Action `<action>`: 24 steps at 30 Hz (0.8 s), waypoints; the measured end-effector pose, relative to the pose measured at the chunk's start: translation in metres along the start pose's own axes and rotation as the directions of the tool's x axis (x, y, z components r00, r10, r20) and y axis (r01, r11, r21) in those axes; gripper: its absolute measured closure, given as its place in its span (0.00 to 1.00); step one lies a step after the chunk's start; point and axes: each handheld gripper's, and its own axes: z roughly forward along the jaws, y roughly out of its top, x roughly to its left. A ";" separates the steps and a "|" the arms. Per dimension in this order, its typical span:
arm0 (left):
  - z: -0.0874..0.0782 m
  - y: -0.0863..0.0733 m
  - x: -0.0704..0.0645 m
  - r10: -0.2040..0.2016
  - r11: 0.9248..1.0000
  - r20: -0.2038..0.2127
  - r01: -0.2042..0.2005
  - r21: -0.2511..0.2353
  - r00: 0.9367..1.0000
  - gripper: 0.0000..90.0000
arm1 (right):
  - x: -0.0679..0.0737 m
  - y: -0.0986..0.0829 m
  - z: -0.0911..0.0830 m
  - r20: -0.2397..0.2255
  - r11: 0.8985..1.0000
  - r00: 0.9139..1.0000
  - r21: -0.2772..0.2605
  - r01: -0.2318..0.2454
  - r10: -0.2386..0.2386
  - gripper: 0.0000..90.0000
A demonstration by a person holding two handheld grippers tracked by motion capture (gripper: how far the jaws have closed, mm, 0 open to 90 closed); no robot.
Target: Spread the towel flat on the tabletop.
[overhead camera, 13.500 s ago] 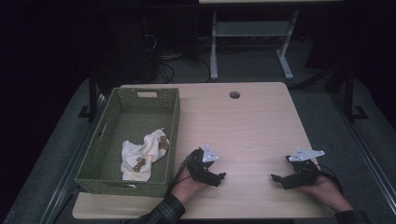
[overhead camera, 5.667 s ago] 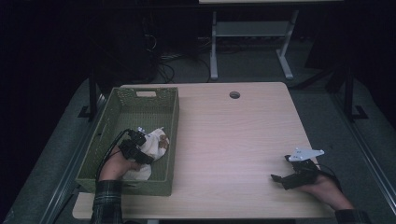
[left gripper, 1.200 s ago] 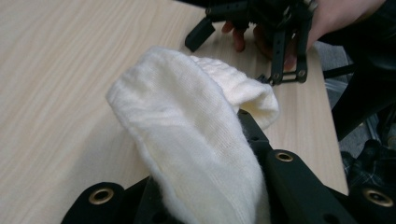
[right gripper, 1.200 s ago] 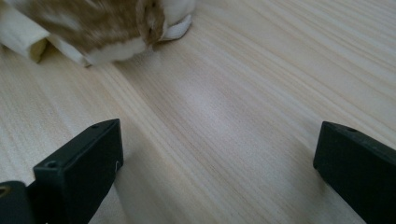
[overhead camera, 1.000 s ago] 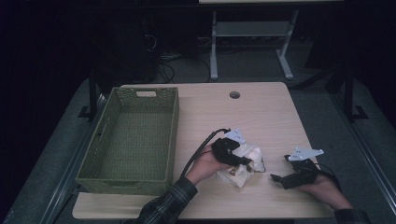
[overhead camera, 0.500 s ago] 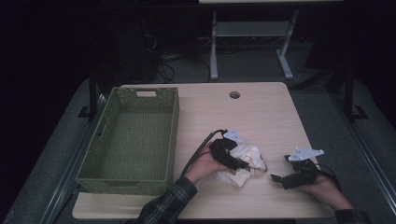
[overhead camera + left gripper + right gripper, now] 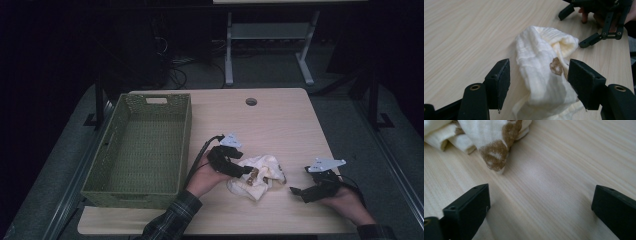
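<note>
From above my left gripper [image 7: 239, 169] sits at the cloth [image 7: 260, 176] on the table [image 7: 280, 120], yet its own camera shows my jaws spread astride the cloth, while my right gripper [image 7: 300, 192] gapes empty nearby.

Cloth [image 7: 257, 175] now out of basket [image 7: 142, 150], on table [image 7: 280, 125]; left gripper [image 7: 537, 82] jaws apart around it.

the high view is dim, its surroundings falling to near black while only the table [image 7: 280, 125] catches light. both gripper views are brighter and evenly lit; the near jaws are soft, and the cloth [image 7: 491, 142] blurs close to the right gripper's lens.
</note>
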 end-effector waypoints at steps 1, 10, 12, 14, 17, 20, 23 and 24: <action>-0.002 -0.001 -0.001 -0.007 1.000 -0.010 0.007 -0.008 1.000 0.39 | 0.000 0.003 -0.002 0.001 1.000 1.000 0.023 0.000 0.000 0.12; -0.003 -0.015 -0.005 -0.048 0.999 -0.049 0.048 0.002 0.998 0.45 | -0.001 0.023 -0.024 -0.014 0.992 1.000 -0.122 -0.010 0.008 0.47; -0.003 -0.018 -0.006 -0.054 0.998 -0.039 0.055 0.006 0.998 0.48 | 0.002 0.029 -0.022 -0.055 0.990 0.998 -0.141 -0.009 0.002 0.52; -0.001 -0.020 -0.006 -0.051 0.998 -0.041 0.051 0.022 0.998 0.49 | 0.005 0.034 -0.016 -0.108 0.990 0.994 -0.140 0.001 -0.016 0.53; 0.001 -0.020 -0.007 -0.040 0.999 -0.032 0.041 0.026 0.999 0.57 | 0.009 0.037 -0.008 -0.142 0.993 0.989 -0.115 0.013 -0.029 0.57; 0.003 -0.021 -0.007 -0.039 0.998 -0.026 0.040 0.041 0.999 0.74 | 0.011 0.039 -0.003 -0.171 0.995 0.985 -0.099 0.009 -0.026 0.68; 0.002 -0.020 -0.006 -0.036 0.998 -0.024 0.038 0.050 0.999 0.88 | 0.011 0.040 0.001 -0.191 0.997 0.981 -0.075 0.003 -0.017 0.83; 0.002 -0.020 -0.006 -0.039 0.998 -0.027 0.041 0.047 0.999 0.90 | 0.011 0.040 0.001 -0.189 0.997 0.982 -0.071 0.003 -0.016 0.88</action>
